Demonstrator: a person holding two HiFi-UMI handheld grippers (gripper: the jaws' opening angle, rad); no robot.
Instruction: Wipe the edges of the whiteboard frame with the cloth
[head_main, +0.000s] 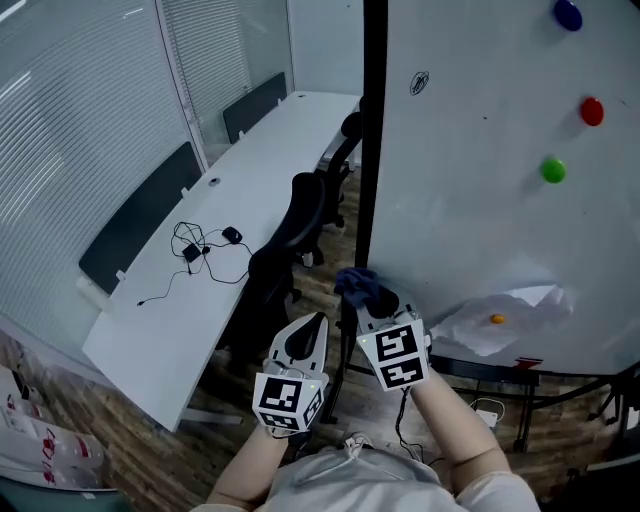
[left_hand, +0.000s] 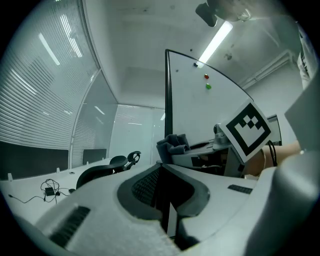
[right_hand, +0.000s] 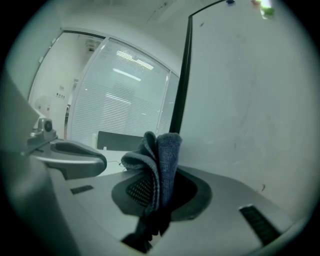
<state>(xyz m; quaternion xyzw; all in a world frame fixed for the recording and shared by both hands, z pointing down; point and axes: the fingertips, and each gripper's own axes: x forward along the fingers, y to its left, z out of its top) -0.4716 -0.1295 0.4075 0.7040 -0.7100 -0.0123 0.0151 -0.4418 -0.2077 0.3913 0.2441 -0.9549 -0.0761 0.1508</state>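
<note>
The whiteboard (head_main: 480, 150) stands on the right, and its black left frame edge (head_main: 372, 150) runs top to bottom. My right gripper (head_main: 364, 306) is shut on a crumpled dark blue cloth (head_main: 358, 287). The cloth is low on that edge, and I cannot tell whether it touches. In the right gripper view the cloth (right_hand: 161, 160) sticks up between the jaws, with the frame edge (right_hand: 181, 85) just behind it. My left gripper (head_main: 318, 325) is shut on nothing, just left of the right one. In the left gripper view the cloth (left_hand: 172, 145) sits at the foot of the frame edge (left_hand: 168, 100).
A long white desk (head_main: 250, 170) with cables (head_main: 200, 250) runs along the left. Black office chairs (head_main: 295, 235) stand between it and the board. Blue (head_main: 567, 14), red (head_main: 591, 111) and green (head_main: 552, 170) magnets sit on the board. Crumpled white sheeting (head_main: 500, 315) lies at its bottom.
</note>
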